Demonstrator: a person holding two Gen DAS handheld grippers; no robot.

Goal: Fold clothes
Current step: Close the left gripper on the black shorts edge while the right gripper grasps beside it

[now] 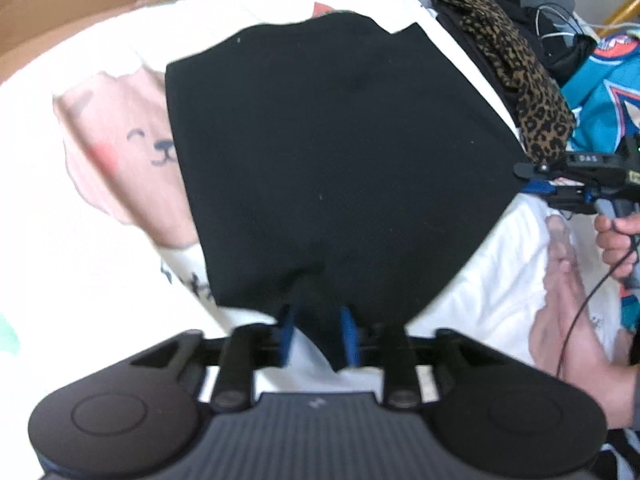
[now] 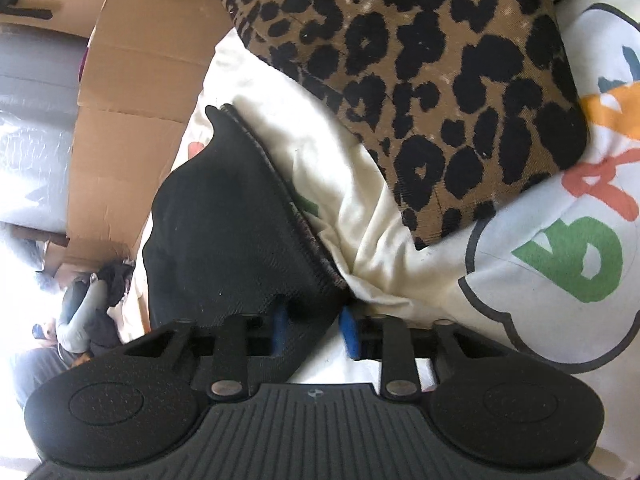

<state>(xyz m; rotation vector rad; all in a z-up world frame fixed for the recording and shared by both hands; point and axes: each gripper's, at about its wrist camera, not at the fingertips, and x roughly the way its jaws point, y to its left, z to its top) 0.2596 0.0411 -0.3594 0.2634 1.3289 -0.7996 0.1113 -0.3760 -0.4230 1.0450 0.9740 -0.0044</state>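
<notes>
A black garment (image 1: 332, 160) lies spread flat on a white bedsheet with pink cartoon prints. My left gripper (image 1: 318, 334) is shut on its near edge, the cloth bunched between the blue pads. My right gripper (image 1: 538, 184) shows at the right in the left wrist view, clamped on the garment's right corner. In the right wrist view the right gripper (image 2: 314, 330) is shut on that black corner (image 2: 224, 232), which rises from the sheet.
A folded leopard-print garment (image 2: 420, 92) lies on the bed just past the right gripper, also seen in the left wrist view (image 1: 516, 76). A teal jersey (image 1: 604, 92) and dark clothes lie at the right. Cardboard (image 2: 132, 92) stands behind the bed.
</notes>
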